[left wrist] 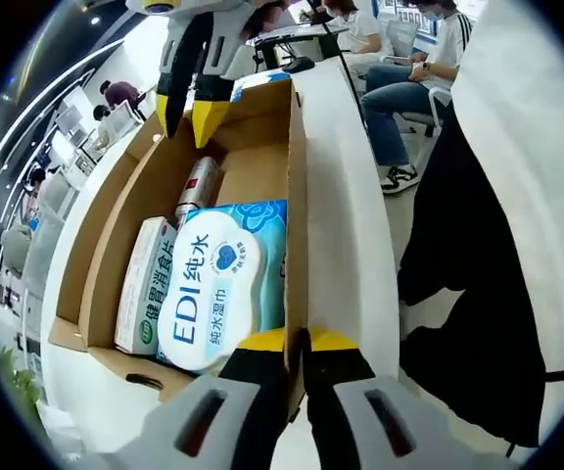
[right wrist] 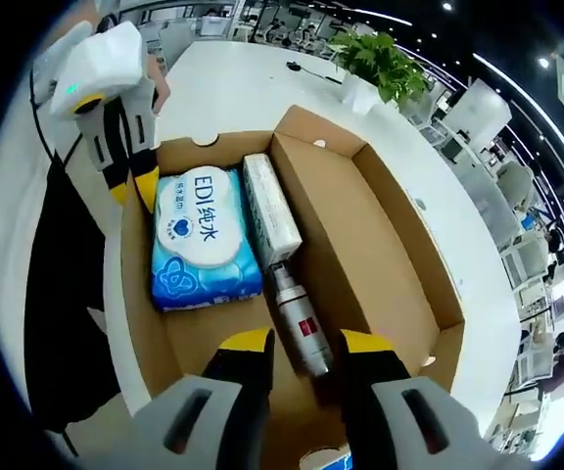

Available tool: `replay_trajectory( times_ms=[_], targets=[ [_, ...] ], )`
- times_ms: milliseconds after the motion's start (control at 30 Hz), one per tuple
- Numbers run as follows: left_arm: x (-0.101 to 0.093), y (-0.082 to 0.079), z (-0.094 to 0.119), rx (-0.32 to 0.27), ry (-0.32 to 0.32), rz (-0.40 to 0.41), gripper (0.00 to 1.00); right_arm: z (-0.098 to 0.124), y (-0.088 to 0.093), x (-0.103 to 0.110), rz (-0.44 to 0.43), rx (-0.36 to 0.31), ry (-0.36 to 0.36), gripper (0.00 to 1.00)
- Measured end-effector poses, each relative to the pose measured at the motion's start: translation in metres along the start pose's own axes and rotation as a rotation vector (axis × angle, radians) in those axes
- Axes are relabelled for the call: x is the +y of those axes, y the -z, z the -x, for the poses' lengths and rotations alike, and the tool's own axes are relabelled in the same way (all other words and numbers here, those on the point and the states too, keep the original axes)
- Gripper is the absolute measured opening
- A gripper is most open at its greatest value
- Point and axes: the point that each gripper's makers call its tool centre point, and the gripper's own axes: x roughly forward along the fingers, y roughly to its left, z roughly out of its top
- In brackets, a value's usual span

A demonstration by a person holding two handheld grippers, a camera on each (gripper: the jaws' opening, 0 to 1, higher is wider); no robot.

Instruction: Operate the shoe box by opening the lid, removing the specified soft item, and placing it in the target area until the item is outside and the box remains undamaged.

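Observation:
An open cardboard shoe box [left wrist: 111, 220] [right wrist: 370, 230] lies on a white table. Inside lie a blue and white wet-wipes pack [left wrist: 225, 284] [right wrist: 202, 240], a slim white and green carton [left wrist: 145, 289] [right wrist: 270, 208] and a silver spray bottle [left wrist: 196, 186] [right wrist: 297, 318]. My left gripper [left wrist: 298, 341] [right wrist: 130, 188] is closed over the box's side wall next to the wipes. My right gripper [right wrist: 306, 345] [left wrist: 189, 116] stands open at the other end of the box, over the spray bottle, with its jaws on either side of it.
The white table [right wrist: 253, 93] extends past the box, with a potted plant [right wrist: 375, 54] at its far end. A person's black clothing [left wrist: 497, 284] [right wrist: 62, 284] hangs close beside the box. Seated people [left wrist: 409, 83] are behind.

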Motion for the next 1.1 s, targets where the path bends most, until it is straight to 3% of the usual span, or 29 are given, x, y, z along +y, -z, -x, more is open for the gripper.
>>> replay_trajectory(
  times_ms=[367,933,1100],
  targets=[
    [-0.001,-0.002,0.002,-0.002,0.008,-0.003,0.04,-0.016,0.023,0.001,-0.059,0.067,-0.001,0.27],
    [-0.001,-0.001,0.001,0.003,0.023,0.007,0.04,-0.032,0.025,0.010,0.101,0.139,-0.028,0.29],
    [-0.001,0.000,0.000,0.001,0.017,0.005,0.04,-0.037,0.031,0.003,0.096,0.157,-0.013,0.29]
  ],
)
